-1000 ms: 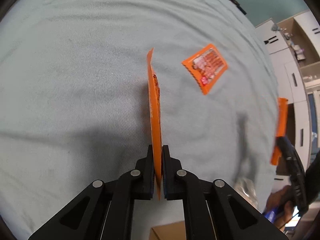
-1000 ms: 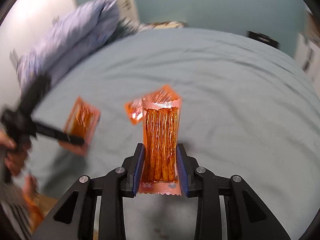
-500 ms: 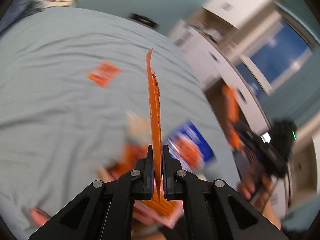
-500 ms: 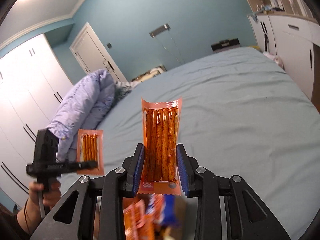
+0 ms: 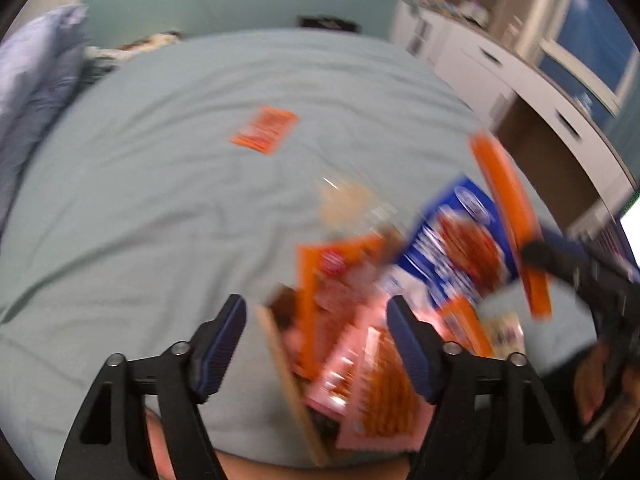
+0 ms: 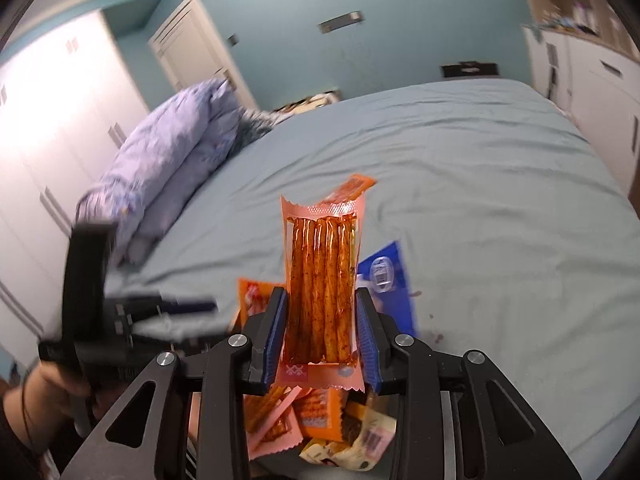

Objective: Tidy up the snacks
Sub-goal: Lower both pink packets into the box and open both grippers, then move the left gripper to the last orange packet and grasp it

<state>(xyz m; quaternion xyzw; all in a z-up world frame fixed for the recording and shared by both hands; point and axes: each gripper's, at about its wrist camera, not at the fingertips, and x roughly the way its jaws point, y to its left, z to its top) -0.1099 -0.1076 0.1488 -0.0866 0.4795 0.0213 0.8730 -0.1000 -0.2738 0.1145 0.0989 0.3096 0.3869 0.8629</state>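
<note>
My left gripper (image 5: 318, 344) is open and empty above a cardboard box (image 5: 292, 384) filled with snack packets, with an orange stick-snack packet (image 5: 376, 388) lying on top and a blue packet (image 5: 452, 248) behind. My right gripper (image 6: 322, 336) is shut on an orange packet of spicy sticks (image 6: 322, 280), held upright over the box's packets (image 6: 320, 420). In the left wrist view that held packet (image 5: 508, 208) hangs at the right. One orange packet (image 5: 265, 129) lies alone on the blue bedsheet; it also shows in the right wrist view (image 6: 354, 188). The left gripper (image 6: 176, 312) appears blurred at left there.
The bed (image 6: 480, 208) is wide, with a lilac duvet (image 6: 160, 168) heaped at its left. White cabinets and drawers (image 5: 500, 80) stand along the right side. A door (image 6: 192, 60) and white wardrobes are at the left.
My left gripper has opened and the orange packet it held now lies in the box. The right gripper has moved down over the box, still holding its packet.
</note>
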